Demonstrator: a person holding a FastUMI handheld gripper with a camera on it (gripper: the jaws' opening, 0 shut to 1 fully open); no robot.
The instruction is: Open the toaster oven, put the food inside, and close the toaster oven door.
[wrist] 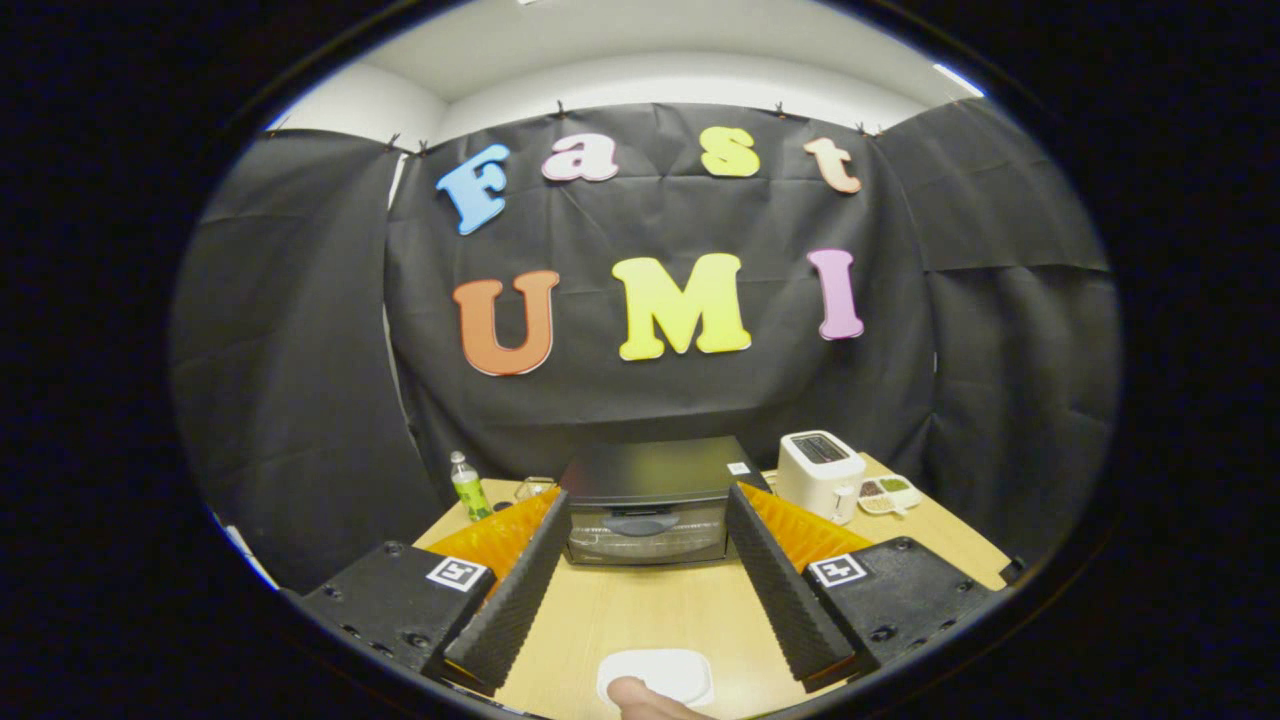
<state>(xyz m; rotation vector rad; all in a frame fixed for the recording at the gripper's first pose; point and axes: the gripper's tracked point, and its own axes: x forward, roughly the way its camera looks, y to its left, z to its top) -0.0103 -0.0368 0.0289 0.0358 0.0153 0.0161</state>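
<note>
Spreading wide over the desk (650, 610), the fingers of the gripper (648, 510) are held released, and nothing is gripped between them. Nearest, between the finger bases, a white plate (660, 672) is seen on the pale wood, and a fingertip (640, 698) of a person is laid on its near rim; whether food is carried on the plate cannot be told. A square black-and-white marker (458, 573) is fixed on the left finger mount and another on the right one.

Just ahead of the fingertips, between them, the toaster oven (652, 500) is stood on the desk. It is a dark, boxy appliance with a flat top; its glass door is shut, and a dark curved handle (640, 522) is set across the upper part of the door. A small white sticker (738, 468) is seen on the top's right rear corner, too small to be read.

Beyond the left finger, a clear bottle (468, 486) with a green label and white cap is placed upright; its label cannot be read. To the right of the oven, a white pop-up toaster (820, 472) is stood, and just beside it a small divided white dish (887, 493) is laid, filled with dark and green bits.
</note>
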